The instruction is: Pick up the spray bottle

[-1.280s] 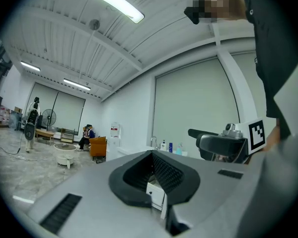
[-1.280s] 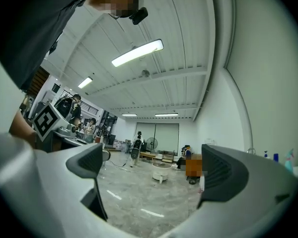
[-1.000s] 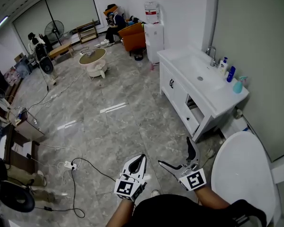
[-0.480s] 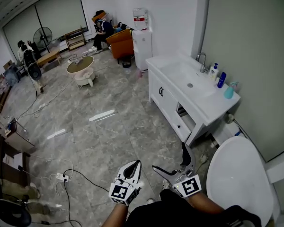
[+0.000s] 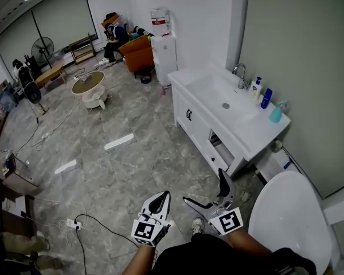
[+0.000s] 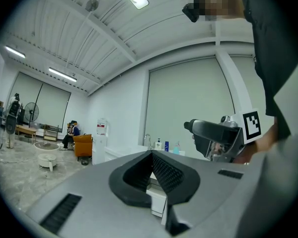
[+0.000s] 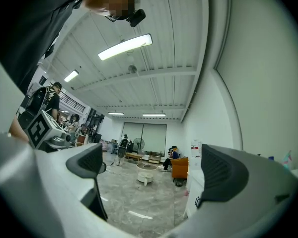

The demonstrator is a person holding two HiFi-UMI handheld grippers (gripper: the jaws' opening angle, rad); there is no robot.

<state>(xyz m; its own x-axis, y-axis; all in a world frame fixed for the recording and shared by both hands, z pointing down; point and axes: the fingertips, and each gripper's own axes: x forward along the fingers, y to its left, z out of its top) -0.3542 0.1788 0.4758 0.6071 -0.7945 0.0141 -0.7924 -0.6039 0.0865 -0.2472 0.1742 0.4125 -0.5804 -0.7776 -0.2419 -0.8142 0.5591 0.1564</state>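
Sink counter [image 5: 258,139] nearer than before; spray bottle [image 5: 274,114] well beyond left fingers [image 5: 159,202], together, and right fingers [image 5: 222,182], wide.

Grey marble floor [image 5: 143,165], white sink cabinet [image 5: 199,132] against a pale wall [image 5: 309,67] (orange armchair [image 5: 135,50] far back).

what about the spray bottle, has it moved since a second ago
No. The spray bottle stands where it did, right beside the blue bottle, on its side away from the tap; only the camera shifted.
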